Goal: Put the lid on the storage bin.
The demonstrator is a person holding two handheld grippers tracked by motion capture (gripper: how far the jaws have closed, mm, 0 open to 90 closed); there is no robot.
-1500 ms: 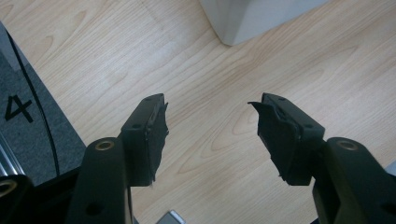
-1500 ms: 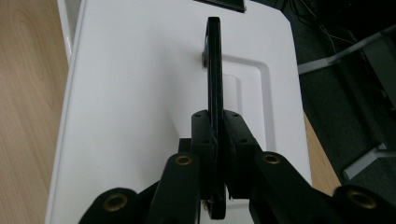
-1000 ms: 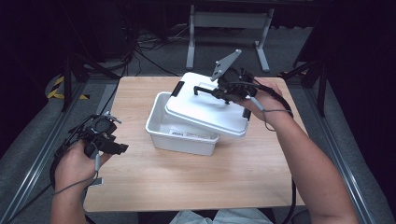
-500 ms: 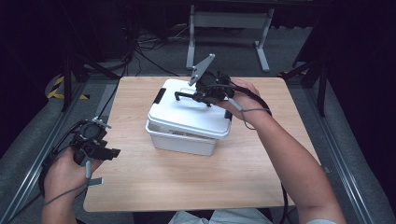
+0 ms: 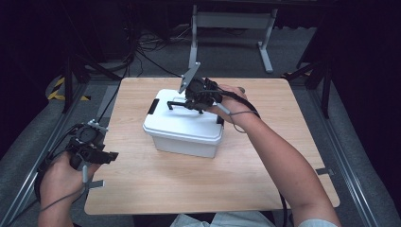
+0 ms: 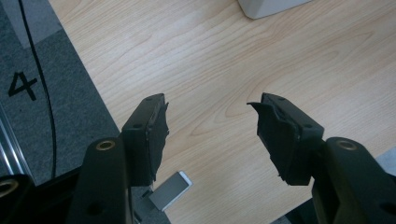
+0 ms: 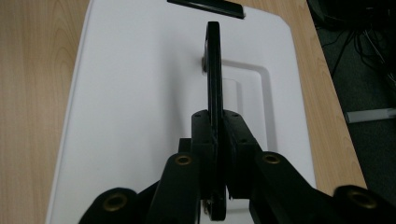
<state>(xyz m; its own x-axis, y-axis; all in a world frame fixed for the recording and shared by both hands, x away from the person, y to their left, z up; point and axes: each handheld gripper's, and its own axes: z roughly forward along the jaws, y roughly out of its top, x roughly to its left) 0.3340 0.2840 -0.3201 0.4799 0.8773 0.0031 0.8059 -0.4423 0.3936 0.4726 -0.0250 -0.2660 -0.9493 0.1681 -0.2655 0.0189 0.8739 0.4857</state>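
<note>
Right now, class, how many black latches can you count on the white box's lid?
2: one latch on the lid's left end, one on its right end beneath the right gripper. None appears hidden.

I see the wooden table (image 5: 283, 156) filling the middle of the high view, with grey carpet (image 5: 373, 156) around it. A strip of grey tape (image 5: 96, 184) sits at its lower left edge, another (image 5: 323, 171) at the lower right. A grey metal stand (image 5: 231, 21) rises at top centre, black cables (image 5: 142, 52) trail at upper left, and yellow-black hazard tape (image 5: 59, 90) marks the left floor.
</note>
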